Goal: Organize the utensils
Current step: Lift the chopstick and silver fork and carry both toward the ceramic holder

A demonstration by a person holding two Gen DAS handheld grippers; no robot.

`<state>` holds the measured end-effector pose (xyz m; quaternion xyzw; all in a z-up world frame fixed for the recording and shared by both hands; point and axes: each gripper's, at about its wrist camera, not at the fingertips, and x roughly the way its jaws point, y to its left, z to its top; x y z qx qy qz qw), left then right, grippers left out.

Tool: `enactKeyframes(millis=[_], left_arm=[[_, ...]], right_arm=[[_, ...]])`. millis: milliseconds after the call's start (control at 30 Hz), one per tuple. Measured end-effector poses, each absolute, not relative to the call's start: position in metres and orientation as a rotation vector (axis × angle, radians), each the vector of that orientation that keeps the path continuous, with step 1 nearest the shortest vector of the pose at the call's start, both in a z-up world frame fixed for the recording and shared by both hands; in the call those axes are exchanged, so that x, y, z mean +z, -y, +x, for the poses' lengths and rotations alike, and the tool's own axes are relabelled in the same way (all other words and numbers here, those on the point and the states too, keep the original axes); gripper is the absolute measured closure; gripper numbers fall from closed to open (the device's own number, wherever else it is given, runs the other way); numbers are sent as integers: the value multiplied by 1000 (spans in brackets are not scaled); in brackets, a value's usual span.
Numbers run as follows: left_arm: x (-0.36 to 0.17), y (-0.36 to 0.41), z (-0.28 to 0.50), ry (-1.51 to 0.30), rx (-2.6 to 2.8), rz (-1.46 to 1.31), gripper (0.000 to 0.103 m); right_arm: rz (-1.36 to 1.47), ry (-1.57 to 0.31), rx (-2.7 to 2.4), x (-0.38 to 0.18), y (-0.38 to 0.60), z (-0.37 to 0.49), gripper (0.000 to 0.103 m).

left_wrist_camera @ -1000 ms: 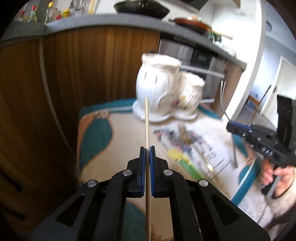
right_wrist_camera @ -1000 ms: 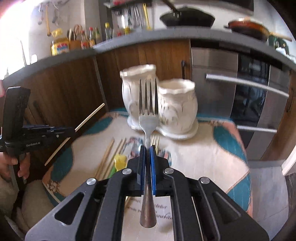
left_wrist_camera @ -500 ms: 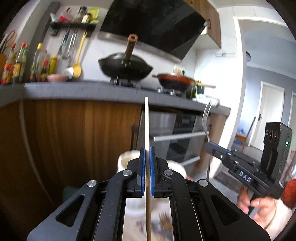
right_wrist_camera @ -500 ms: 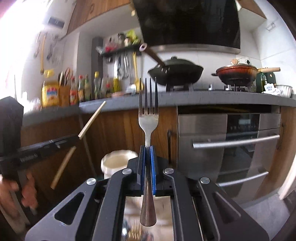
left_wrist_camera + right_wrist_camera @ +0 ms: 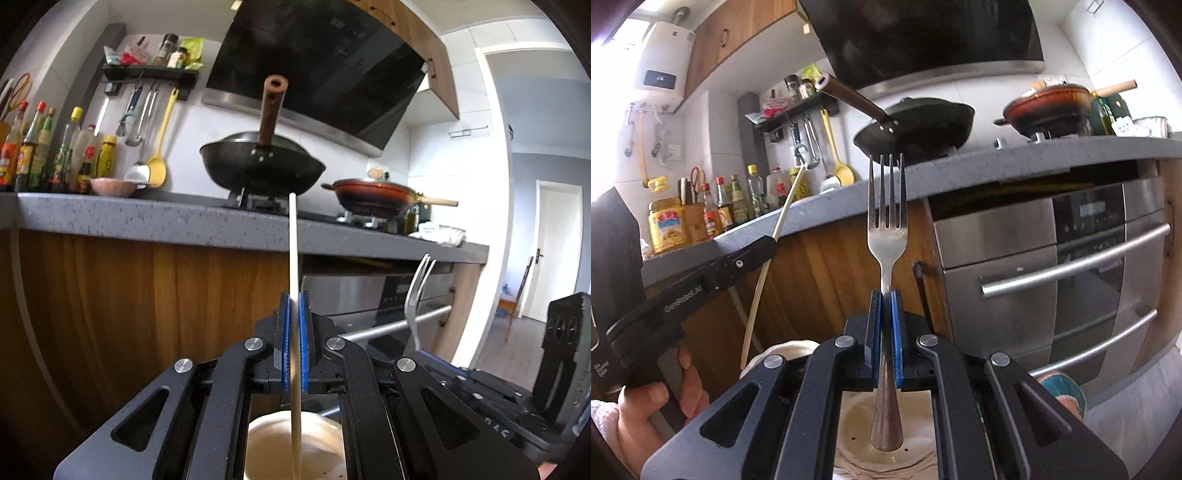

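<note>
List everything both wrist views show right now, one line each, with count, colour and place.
chopstick: 1, pale wood, upright in left gripper
fork: 1, silver, tines up in right gripper
holder cups: 2, cream, one below each gripper
wok: 1, black, on hob
pan: 1, red-brown, on hob
bottles: several, counter left
oven: 1, steel, under counter
left gripper: 1, black, shut on chopstick
right gripper: 1, black, shut on fork

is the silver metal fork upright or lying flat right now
Upright: the silver metal fork stands tines-up, clamped in the right gripper.
</note>
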<state>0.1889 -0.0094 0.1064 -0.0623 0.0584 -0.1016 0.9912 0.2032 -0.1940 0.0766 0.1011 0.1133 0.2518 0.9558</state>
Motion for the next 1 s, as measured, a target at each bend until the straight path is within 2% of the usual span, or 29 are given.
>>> enactKeyframes(millis=[567,1000], left_arm=[[70,0,146,-247,-214,-132,98],[58,8,152,-385,-184,-83,98]], right_arm=[[143,-336,508,47,194,188,98],[108,-380,477,36,190,182,97]])
